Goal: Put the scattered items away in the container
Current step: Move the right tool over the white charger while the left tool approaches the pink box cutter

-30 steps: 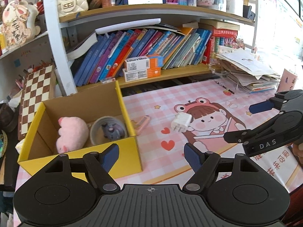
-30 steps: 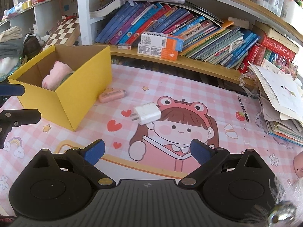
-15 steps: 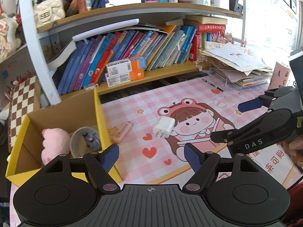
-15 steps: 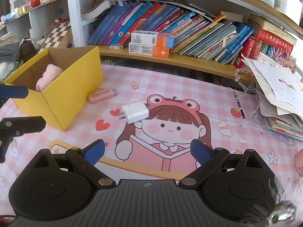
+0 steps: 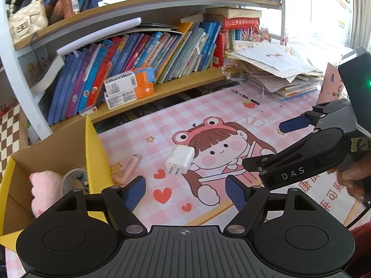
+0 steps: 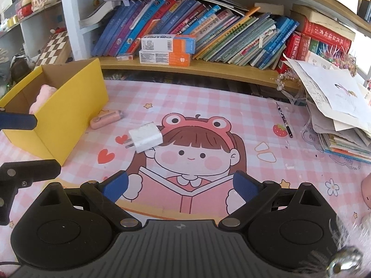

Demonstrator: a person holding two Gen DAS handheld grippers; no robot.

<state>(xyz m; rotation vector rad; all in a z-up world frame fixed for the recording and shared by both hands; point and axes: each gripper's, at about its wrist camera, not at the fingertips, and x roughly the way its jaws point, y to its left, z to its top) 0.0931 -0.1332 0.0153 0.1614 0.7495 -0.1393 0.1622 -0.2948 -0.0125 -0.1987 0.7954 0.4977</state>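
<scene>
- A white charger (image 6: 145, 137) lies flat on the pink checked tabletop (image 6: 231, 106), right of the yellow box (image 6: 76, 106) and apart from it.
- A pink case (image 6: 105, 120) lies just beside the box's right wall, between box and charger.
- Inside the box: a pink plush (image 5: 44, 185) and a round tin (image 5: 74, 178).
- Left gripper (image 5: 185, 191) hangs beside the box's right wall, fingers apart, holding nothing.
- Right gripper (image 6: 179, 185) hangs well right of the box, fingers apart, holding nothing.
</scene>
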